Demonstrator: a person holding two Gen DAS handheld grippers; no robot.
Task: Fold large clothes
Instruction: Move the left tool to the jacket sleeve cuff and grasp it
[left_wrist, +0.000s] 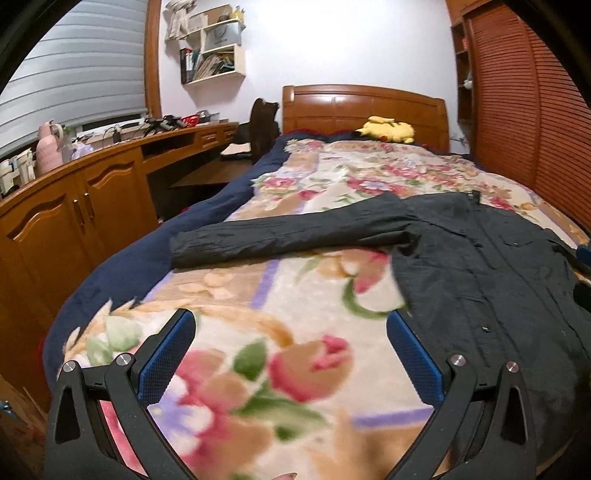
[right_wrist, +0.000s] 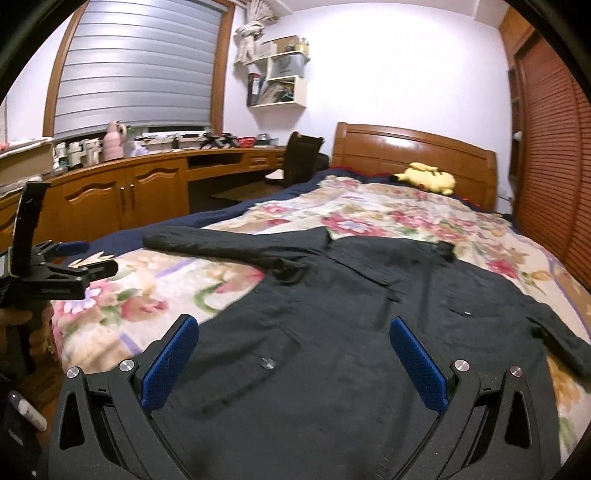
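Right hand-held gripper (right_wrist: 293, 328) gapes above dark coat (right_wrist: 332, 314); left hand-held gripper (left_wrist: 291, 328) gapes beside it.

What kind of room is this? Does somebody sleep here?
It looks like a bedroom. There is a bed with a wooden headboard and a flowery blanket, a yellow plush toy near the headboard, and a dark coat spread out flat on the blanket.

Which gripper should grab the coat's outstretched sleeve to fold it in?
Probably left: the left gripper is open over the blanket on the sleeve side; the right gripper hovers over the coat body.
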